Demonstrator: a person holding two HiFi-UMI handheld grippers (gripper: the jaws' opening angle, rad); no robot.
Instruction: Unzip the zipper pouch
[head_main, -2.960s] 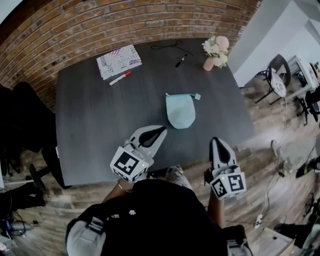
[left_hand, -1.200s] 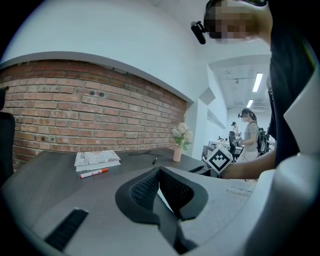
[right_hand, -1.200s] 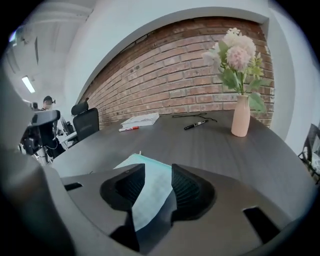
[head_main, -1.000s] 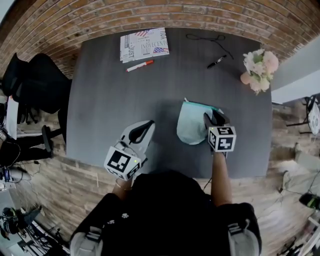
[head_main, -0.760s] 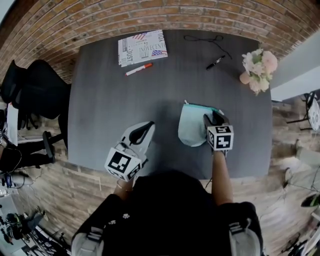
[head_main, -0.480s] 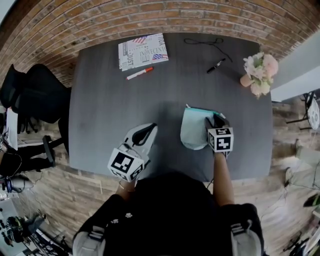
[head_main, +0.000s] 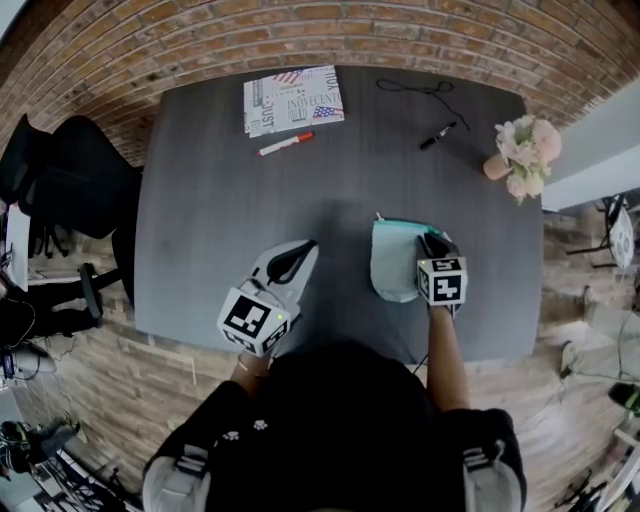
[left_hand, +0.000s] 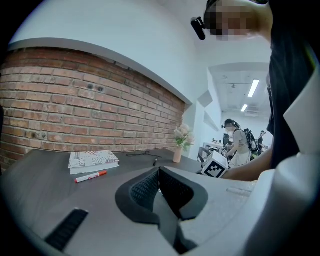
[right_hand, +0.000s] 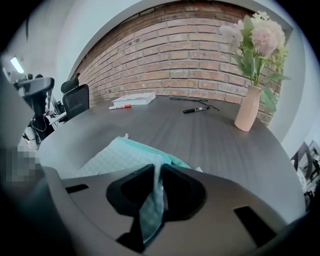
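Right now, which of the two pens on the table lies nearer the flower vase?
The black pen, beside the black cord; the red-capped marker lies by the booklet instead.

At the far edge of the table (head_main: 210, 200) lie a booklet (head_main: 293, 100), a red marker (head_main: 285, 144) just beside it, a black cord (head_main: 415, 88) and a pen (head_main: 437, 135). A flower vase (head_main: 520, 155) stands at the table's right edge.

The pale teal zipper pouch (head_main: 392, 262) lies on the dark table (head_main: 220, 200), zipper apparently closed.
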